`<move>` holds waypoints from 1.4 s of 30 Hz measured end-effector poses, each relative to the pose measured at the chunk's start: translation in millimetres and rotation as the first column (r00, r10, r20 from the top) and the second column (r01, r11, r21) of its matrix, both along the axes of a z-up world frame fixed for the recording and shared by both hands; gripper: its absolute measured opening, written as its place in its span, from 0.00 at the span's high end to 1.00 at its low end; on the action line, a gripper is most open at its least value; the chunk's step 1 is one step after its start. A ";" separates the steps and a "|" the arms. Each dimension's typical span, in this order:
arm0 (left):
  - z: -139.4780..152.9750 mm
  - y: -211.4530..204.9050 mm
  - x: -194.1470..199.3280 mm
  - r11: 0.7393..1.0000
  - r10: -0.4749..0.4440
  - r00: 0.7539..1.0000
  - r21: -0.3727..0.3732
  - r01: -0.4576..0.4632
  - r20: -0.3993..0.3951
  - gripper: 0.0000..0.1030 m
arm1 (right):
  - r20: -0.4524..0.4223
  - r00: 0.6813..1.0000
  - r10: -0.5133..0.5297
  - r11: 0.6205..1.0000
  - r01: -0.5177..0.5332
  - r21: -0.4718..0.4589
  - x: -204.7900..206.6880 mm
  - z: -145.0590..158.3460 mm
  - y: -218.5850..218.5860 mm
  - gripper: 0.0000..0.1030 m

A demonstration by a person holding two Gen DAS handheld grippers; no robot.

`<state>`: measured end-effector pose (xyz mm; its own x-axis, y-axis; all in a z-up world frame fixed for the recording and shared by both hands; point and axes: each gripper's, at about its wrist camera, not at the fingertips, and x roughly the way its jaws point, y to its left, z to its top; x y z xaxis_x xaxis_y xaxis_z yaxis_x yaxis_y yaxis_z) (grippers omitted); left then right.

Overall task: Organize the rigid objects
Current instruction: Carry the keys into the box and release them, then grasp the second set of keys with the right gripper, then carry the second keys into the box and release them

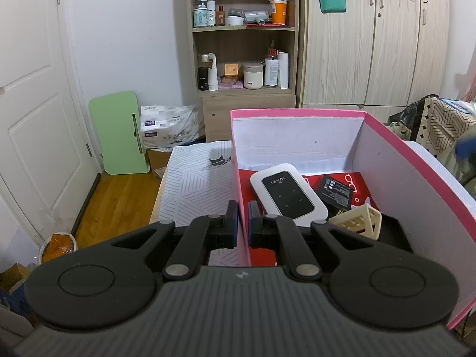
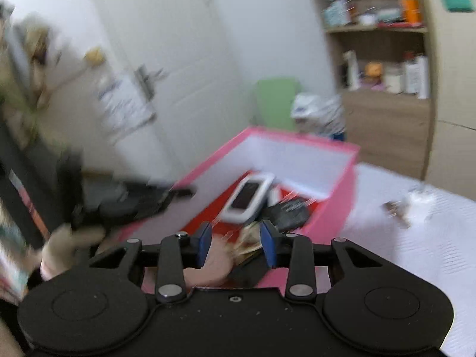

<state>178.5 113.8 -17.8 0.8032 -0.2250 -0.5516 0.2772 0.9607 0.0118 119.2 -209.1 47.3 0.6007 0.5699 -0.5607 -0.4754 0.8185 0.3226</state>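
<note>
The left gripper [image 1: 244, 223] sits at lower centre of the left wrist view. Its jaws are closed on the near left wall of the pink box [image 1: 416, 172], one blue pad on each face of the wall.

The pink box occupies the centre and right of that view and rests on a white patterned cloth [image 1: 193, 184]. Box contents, as seen in the left wrist view:
- A white Wi-Fi device [image 1: 287, 193] with a black screen, lying flat at frame centre on a red liner [image 1: 358, 183].
- A black labelled slab [image 1: 339, 192], just right of the device and touching it.
- A cream lattice-frame part [image 1: 357, 223], below the slab, resting partly on a black tray [image 1: 395, 232] at the right.

The right gripper [image 2: 236, 244] sits at lower centre of the right wrist view, above the near end of the box. Its jaws stand apart and no pad presses on anything. This view is heavily motion-blurred; the cream part appears to lie beyond the gap between the pads, but contact cannot be confirmed. The Wi-Fi device and the black slab are visible at frame centre. The left gripper shows as a dark blur at the left wall of the box, middle left of the frame.

A wooden shelf unit [image 1: 244, 29] with bottles stands in the upper centre of the left wrist view; a green board [image 1: 119, 134] leans against the wall at middle left.
</note>
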 end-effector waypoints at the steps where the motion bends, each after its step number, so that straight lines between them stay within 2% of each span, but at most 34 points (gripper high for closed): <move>1: -0.1 0.1 0.2 1.000 -0.001 1.000 0.001 0.001 0.000 0.95 | 0.005 0.999 -0.036 0.999 0.036 -0.002 4.0 0.4 -10.5 0.59; 4: 0.1 0.1 0.2 1.000 0.001 1.000 0.000 -0.001 0.000 0.95 | -0.008 0.986 -0.169 0.984 0.168 -0.065 26.2 -10.6 -41.2 0.57; 6: 0.1 0.4 0.5 1.000 0.001 1.000 -0.004 -0.001 -0.001 0.95 | -0.013 0.962 -0.274 0.952 0.269 -0.149 44.2 -25.3 -59.9 0.57; 8: 0.1 0.5 0.6 1.000 0.001 1.000 -0.008 -0.001 -0.001 0.95 | 0.006 0.943 -0.332 0.919 0.325 -0.223 59.0 -41.3 -71.7 0.57; 9: 0.2 1.0 0.6 1.000 0.002 1.000 -0.011 -0.002 -0.002 0.95 | 0.020 0.942 -0.336 0.904 0.329 -0.274 66.2 -51.0 -73.8 0.57; 11: 0.4 1.3 0.3 1.000 0.002 1.000 -0.008 -0.002 -0.001 0.95 | 0.038 0.958 -0.286 0.900 0.282 -0.332 73.4 -64.2 -72.7 0.57; 14: 0.4 3.2 1.4 1.000 0.000 1.000 -0.010 0.000 -0.001 0.95 | -0.009 0.960 -0.278 0.913 0.262 -0.313 90.2 -81.6 -71.4 0.58; 18: 0.3 2.9 0.8 1.000 0.000 1.000 -0.008 0.000 0.000 0.95 | -0.054 0.945 -0.322 0.907 0.292 -0.303 116.8 -104.5 -65.0 0.58; 21: 0.5 2.5 1.0 1.000 0.000 1.000 -0.012 0.000 -0.001 0.95 | -0.105 0.937 -0.334 0.918 0.297 -0.263 132.9 -119.8 -67.7 0.58; 23: 0.5 2.7 1.2 1.000 0.000 1.000 -0.012 0.000 -0.001 0.95 | -0.097 0.937 -0.335 0.914 0.299 -0.273 137.0 -126.9 -62.0 0.59; 25: 0.6 1.8 0.9 1.000 0.001 1.000 0.000 -0.001 0.000 0.95 | -0.062 0.943 -0.327 0.908 0.295 -0.299 135.8 -127.5 -54.8 0.87; 26: 0.6 0.8 0.7 1.000 0.000 1.000 0.009 0.000 0.002 0.95 | -0.074 0.944 -0.322 0.913 0.288 -0.288 134.5 -127.0 -53.7 0.90; 30: 1.1 2.2 -0.2 1.000 -0.003 1.000 0.012 0.003 0.003 0.95 | -0.039 0.951 -0.308 0.914 0.284 -0.289 108.6 -114.1 -45.9 0.90; 35: 0.9 0.9 -0.9 1.000 -0.001 1.000 0.004 0.001 0.003 0.95 | -0.028 0.958 -0.286 0.932 0.271 -0.240 78.6 -94.5 -44.8 0.91; 37: 1.0 1.2 -1.2 1.000 -0.001 1.000 0.002 0.001 0.006 0.95 | -0.006 0.960 -0.279 0.936 0.271 -0.223 68.8 -83.7 -43.3 0.96; 42: 1.0 2.5 -1.7 1.000 -0.001 1.000 -0.007 0.001 0.010 0.95 | 0.077 0.970 -0.232 0.946 0.243 -0.215 47.6 -50.2 -30.4 0.96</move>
<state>176.8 116.3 -16.8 0.8086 -0.2294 -0.5418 0.2781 0.9605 0.0083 166.8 -239.6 -2.8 0.7340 0.2722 -0.6222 -0.2691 0.9577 0.1016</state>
